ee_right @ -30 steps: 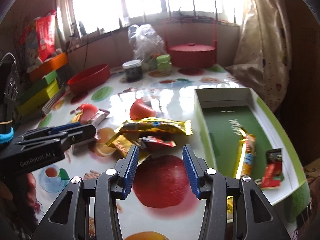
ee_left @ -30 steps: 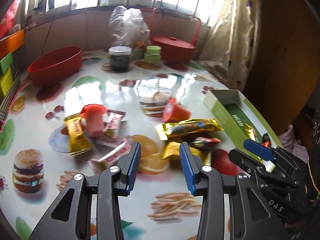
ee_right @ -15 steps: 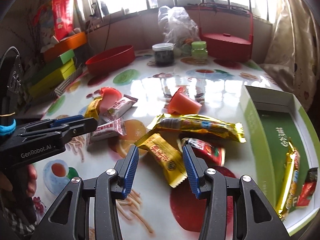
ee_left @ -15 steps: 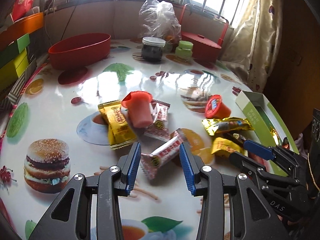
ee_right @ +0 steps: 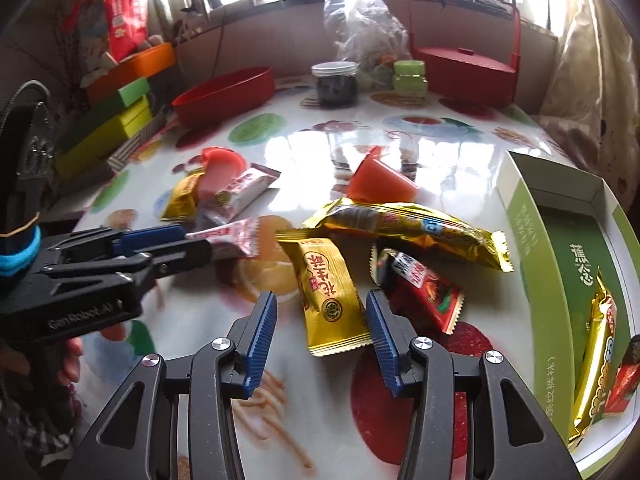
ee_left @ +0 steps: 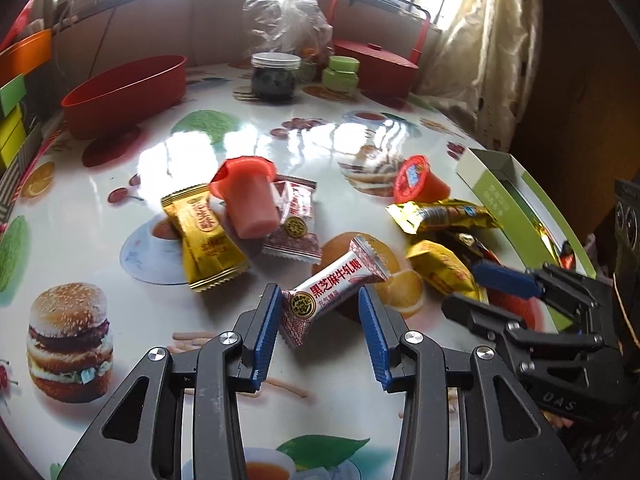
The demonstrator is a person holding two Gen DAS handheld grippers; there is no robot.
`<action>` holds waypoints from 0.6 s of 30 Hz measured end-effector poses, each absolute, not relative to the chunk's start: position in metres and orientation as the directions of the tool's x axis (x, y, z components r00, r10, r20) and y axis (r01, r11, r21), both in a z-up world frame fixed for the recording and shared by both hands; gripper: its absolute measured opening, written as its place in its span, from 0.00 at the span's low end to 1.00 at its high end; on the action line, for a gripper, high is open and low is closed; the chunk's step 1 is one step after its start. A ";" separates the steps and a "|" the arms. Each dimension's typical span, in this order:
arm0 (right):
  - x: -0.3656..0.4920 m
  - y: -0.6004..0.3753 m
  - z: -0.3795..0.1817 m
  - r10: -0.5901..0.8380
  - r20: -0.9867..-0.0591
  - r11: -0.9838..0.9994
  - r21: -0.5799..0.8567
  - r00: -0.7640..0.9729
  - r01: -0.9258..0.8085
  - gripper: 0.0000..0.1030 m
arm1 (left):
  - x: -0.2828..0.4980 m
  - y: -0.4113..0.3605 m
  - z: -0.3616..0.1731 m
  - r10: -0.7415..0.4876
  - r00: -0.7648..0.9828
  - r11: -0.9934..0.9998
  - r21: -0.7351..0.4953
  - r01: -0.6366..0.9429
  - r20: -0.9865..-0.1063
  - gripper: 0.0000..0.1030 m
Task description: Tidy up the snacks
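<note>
Holding two snacks, green box

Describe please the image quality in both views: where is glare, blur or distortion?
Left wrist view: window glare whitens the glossy tablecloth; the fisheye bends the table edge; the right gripper looks slightly blurred, while the white candy is sharp. Right wrist view: overexposed windows, glare on the tablecloth behind the orange jelly cup; dark corners.

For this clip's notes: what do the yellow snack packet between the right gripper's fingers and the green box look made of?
Yellow snack packet: likely metallised plastic film, glossy, with crimped zigzag end seals and creases. Green box: looks like printed cardboard, matte, with thin folded walls and a white inside face.
</note>
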State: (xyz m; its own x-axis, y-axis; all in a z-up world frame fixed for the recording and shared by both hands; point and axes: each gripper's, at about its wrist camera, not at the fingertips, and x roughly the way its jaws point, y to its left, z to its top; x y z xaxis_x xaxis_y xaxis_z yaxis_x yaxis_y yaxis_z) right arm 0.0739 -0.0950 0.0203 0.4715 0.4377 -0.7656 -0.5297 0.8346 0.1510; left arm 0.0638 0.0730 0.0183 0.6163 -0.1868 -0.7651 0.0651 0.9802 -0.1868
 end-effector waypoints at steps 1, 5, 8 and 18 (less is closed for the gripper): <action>0.074 -0.094 0.022 0.432 -0.763 0.838 0.142 0.480 -0.527 0.45 | 0.064 0.072 0.019 -0.192 0.615 0.980 -0.186 0.075 -0.765 0.40; 0.078 -0.091 0.019 0.392 -0.774 0.862 0.119 0.498 -0.493 0.45 | 0.066 0.071 0.021 -0.195 0.617 0.980 -0.167 0.104 -0.762 0.40; 0.078 -0.084 0.015 0.369 -0.783 0.864 0.091 0.500 -0.495 0.45 | 0.070 0.069 0.021 -0.186 0.613 0.982 -0.131 0.133 -0.768 0.40; 0.080 -0.075 0.011 0.336 -0.791 0.871 0.055 0.512 -0.487 0.41 | 0.075 0.059 0.017 -0.198 0.600 0.973 -0.083 0.214 -0.775 0.40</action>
State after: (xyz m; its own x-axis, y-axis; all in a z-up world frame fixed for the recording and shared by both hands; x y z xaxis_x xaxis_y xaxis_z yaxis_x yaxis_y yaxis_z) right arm 0.0804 -0.0754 0.0111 0.5116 0.3360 -0.7908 -0.4874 0.8714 0.0550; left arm 0.0753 0.0593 0.0174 0.6000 -0.1983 -0.7750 0.2138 0.9733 -0.0835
